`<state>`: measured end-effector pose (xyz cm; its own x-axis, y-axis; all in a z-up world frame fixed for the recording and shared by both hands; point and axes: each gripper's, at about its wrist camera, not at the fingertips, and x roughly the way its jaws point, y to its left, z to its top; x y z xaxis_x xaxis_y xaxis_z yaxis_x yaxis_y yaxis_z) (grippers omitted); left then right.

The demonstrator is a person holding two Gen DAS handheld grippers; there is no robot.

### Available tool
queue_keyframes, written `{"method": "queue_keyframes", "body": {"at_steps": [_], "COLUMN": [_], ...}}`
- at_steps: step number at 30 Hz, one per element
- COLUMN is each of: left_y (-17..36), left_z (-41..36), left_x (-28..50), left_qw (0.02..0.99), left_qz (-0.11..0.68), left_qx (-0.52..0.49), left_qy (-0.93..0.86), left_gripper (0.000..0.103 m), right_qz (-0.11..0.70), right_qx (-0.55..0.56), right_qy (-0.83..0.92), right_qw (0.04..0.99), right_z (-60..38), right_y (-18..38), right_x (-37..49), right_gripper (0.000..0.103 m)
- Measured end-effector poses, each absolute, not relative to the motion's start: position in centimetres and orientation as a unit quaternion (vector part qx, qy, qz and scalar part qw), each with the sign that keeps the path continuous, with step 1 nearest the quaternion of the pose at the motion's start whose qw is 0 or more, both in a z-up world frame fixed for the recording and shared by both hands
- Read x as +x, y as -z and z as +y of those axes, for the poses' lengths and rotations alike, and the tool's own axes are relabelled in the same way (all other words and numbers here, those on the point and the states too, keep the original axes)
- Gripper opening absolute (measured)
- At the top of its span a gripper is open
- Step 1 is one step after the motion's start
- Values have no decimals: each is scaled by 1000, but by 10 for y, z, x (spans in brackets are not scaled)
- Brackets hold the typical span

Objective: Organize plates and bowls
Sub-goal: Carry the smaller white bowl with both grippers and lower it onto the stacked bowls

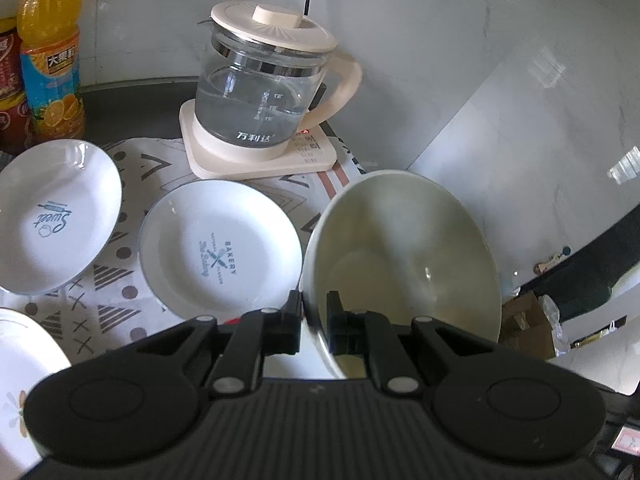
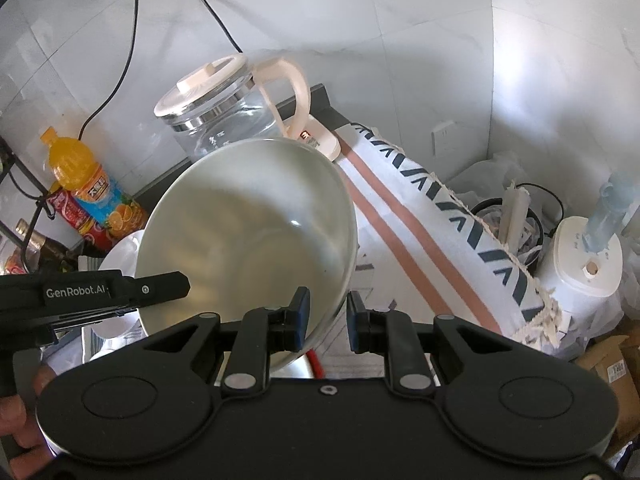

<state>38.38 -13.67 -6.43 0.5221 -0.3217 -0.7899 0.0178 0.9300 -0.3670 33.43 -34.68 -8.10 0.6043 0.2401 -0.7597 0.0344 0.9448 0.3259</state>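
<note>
The big bowl [image 1: 404, 264] fills the middle, tipped up on its edge. Behind it stands the kettle [image 1: 264, 80]. Two plates [image 1: 220, 244] lie left, with a thin strip of cloth [image 1: 120, 256] between them. Bottles [image 1: 50, 52] block the far left. Right of the bowl, bare cloth gives room.

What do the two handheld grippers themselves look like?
Both the left gripper and right gripper are matte black plastic: ribbed centre, round side discs, silver pivot pins, dark flat jaws. The left's side reads "GenRobot.AI" in white. No cables or sleeves visible.
</note>
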Motion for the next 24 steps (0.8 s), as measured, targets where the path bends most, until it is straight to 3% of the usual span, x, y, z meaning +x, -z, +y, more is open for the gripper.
{"method": "queue_keyframes", "body": {"at_steps": [24], "left_y": [81], "left_z": [-109], "left_x": [334], "left_qw": [829], "left_qz": [527], "left_qx": [-157], "left_qy": [97], "left_gripper": [10], "right_qz": [481], "right_qx": [123], "right_qy": [-85], "right_qw": [864], "right_z": [-316], "right_y": [97], "right_x": [288], "right_gripper": [20]}}
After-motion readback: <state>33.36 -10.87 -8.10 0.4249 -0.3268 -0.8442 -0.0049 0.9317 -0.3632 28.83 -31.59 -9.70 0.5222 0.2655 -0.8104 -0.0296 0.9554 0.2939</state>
